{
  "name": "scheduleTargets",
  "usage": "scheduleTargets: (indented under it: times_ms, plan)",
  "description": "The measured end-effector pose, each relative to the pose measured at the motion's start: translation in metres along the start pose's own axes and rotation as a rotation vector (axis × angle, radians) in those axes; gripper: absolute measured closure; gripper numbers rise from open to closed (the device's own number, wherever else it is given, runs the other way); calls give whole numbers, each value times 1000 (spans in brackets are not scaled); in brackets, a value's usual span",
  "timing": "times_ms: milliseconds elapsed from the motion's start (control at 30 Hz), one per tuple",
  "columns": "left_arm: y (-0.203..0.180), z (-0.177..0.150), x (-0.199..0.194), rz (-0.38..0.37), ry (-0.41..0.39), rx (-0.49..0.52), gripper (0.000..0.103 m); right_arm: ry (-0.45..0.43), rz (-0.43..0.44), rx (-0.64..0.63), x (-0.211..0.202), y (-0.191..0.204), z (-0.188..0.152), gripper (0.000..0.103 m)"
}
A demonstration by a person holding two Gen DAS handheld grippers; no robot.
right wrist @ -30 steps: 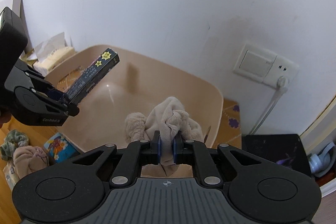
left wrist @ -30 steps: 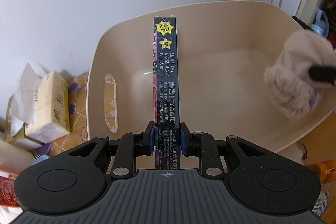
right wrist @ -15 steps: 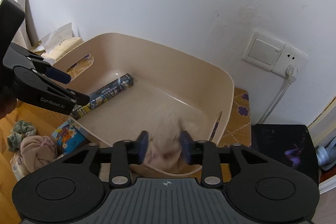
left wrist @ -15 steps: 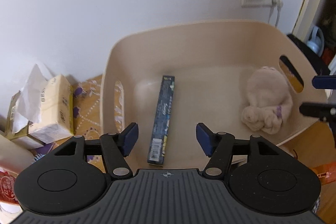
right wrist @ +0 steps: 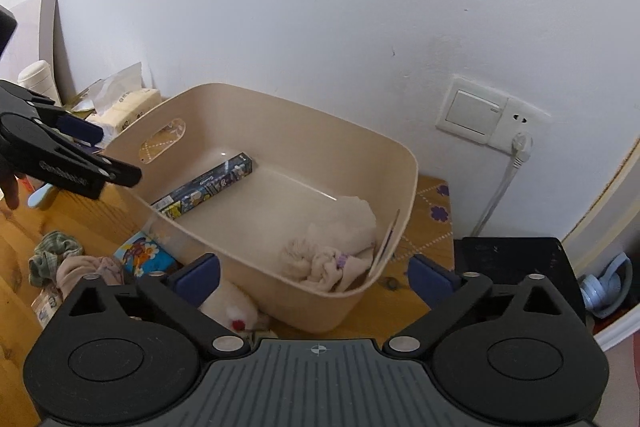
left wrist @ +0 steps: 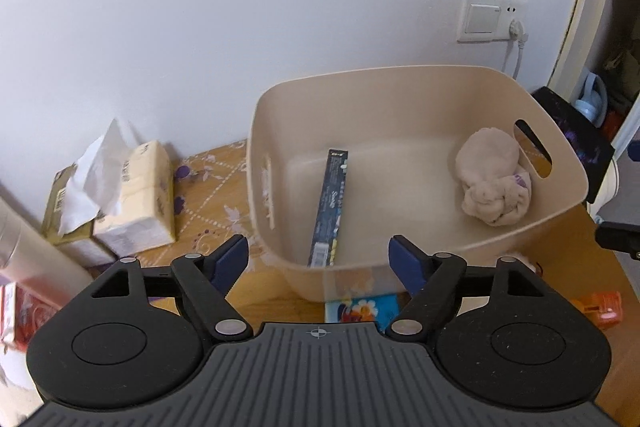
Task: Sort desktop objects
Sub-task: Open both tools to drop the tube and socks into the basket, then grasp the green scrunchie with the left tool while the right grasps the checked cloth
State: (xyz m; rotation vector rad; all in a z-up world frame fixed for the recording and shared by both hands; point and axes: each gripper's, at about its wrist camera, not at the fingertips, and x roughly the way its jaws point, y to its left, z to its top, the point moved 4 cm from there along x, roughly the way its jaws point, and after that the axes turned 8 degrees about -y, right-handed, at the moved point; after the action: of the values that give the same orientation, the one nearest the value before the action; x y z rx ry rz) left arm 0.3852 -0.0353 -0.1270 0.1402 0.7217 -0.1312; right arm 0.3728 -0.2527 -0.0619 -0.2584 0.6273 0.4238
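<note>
Left wrist view first: the left gripper (left wrist: 318, 259) has its jaws spread wide and still opening, with nothing clamped between the blue pads (left wrist: 232, 259). Right past the fingertips sits the beige bin (left wrist: 400, 83), pushed up near the white wall. Inside it, the long dark box (left wrist: 330, 211) lies flat on the floor of the bin toward its left side, one end almost against the near wall. Over on the right side of the bin, by the handle cutout, there's the balled-up beige cloth (left wrist: 494, 183). Outside the bin on the left, a pack of tissues (left wrist: 136, 195) sits on the wooden desk (left wrist: 260, 287).

Right wrist view: the right gripper (right wrist: 316, 277) is also spread apart and opening, empty, hovering over the near corner of the bin. The cloth rests just inside that corner, the dark box further back and to the left. The left gripper pokes in from the left edge. On the desk in front of the bin: a white plush thing (right wrist: 232, 311), a colourful cartoon packet (right wrist: 142, 255) and a green scrunchie (right wrist: 54, 251).
</note>
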Motion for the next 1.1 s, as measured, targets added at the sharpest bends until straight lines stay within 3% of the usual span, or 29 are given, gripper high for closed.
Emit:
scheduleTargets:
  times_ms: [300,700,1100]
  plan:
    - [29,-32,-26,60,28,-30,21,40,-14,-14,-23,3,-28,0]
    - [72,-104,-44,132,154,-78,21,75,13,13,-43,28,-64,0]
    - [75,-135,-39,146,203,-78,21,153,53,17,-38,72,-100,0]
